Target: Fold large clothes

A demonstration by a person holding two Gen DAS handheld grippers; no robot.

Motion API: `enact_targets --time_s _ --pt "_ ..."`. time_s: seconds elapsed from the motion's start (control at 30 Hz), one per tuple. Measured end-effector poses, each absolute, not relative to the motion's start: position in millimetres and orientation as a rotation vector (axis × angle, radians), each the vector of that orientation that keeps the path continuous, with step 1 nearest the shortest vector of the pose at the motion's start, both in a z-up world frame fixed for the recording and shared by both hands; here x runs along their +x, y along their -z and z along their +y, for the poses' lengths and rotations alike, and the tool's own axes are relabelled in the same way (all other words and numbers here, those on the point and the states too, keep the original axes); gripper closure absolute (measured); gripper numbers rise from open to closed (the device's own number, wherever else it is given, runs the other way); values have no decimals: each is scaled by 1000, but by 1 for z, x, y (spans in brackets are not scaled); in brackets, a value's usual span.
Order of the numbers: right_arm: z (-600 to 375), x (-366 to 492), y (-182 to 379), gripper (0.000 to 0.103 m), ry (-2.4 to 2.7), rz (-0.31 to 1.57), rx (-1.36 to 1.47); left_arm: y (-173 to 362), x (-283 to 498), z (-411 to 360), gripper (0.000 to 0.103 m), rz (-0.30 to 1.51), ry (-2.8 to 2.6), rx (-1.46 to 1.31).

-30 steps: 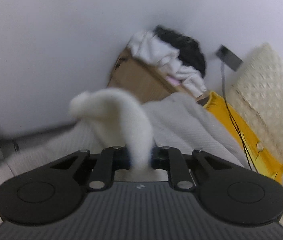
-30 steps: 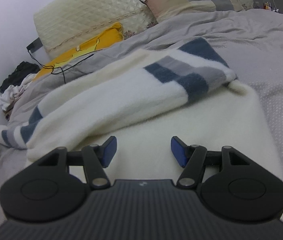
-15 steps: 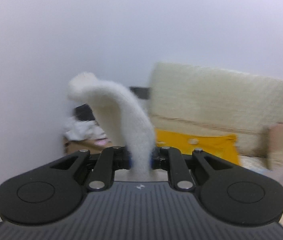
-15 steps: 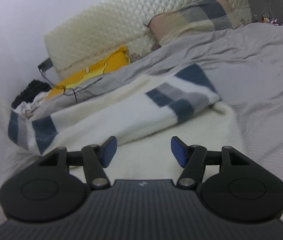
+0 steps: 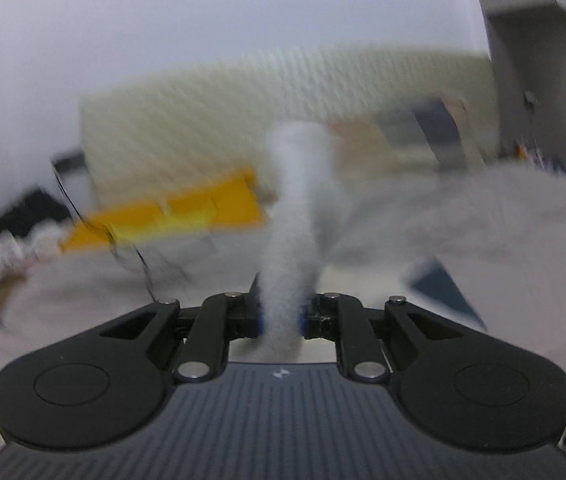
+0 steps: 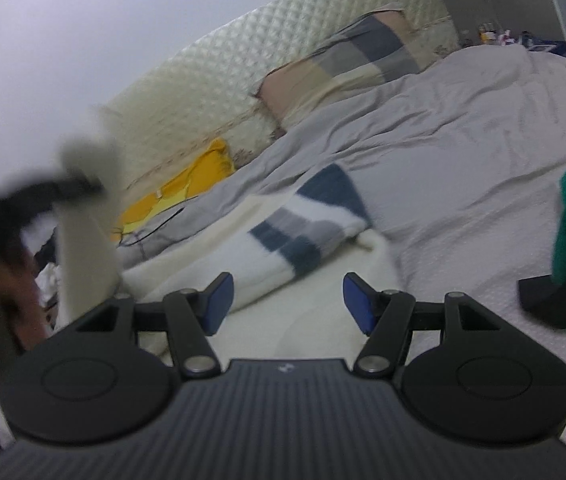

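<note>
Swung across since a second ago: left view then on the wall and a box of laundry, now blurred across the headboard [image 5: 283, 92] and yellow pillow [image 5: 187, 212]. Spread over the grey bed [image 6: 463, 132], the cream fleece [image 6: 267, 240] with blue and grey bands. Looks soft, thick and light, prone to sag and drag; best taken at a corner or hem. Left gripper [image 5: 281, 318] clamped narrow on a fleece strip, lifted, angled slightly down. Right gripper [image 6: 287, 300] just opened further, wide, empty, hovering low over the fleece.
</note>
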State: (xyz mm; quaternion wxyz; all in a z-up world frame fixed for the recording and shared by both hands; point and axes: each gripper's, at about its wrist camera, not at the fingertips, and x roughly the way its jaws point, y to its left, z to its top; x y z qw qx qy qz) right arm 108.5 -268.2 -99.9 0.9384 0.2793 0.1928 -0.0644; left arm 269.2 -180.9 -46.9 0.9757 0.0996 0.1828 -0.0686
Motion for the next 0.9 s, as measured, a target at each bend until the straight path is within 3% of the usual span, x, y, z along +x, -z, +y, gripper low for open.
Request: enact_targets --time_s 0.2,0.33,0.37,0.47,0.5,0.7,0.9 --pt "-285 112 111 38 152 397 637 153 253 -204 85 545 207 240" --pt "-286 119 115 39 153 411 637 179 249 -195 83 593 251 215" --pt "-285 120 115 38 154 415 635 175 256 -187 75 598 267 207" --pt "-284 121 117 38 152 431 634 160 242 -168 35 658 370 146" --pt "-283 122 117 38 148 437 632 155 235 -161 32 666 407 119" --pt "-270 127 117 38 100 484 632 119 191 -112 30 661 465 5" --pt "-260 142 121 38 56 534 641 108 197 -61 29 641 381 -107"
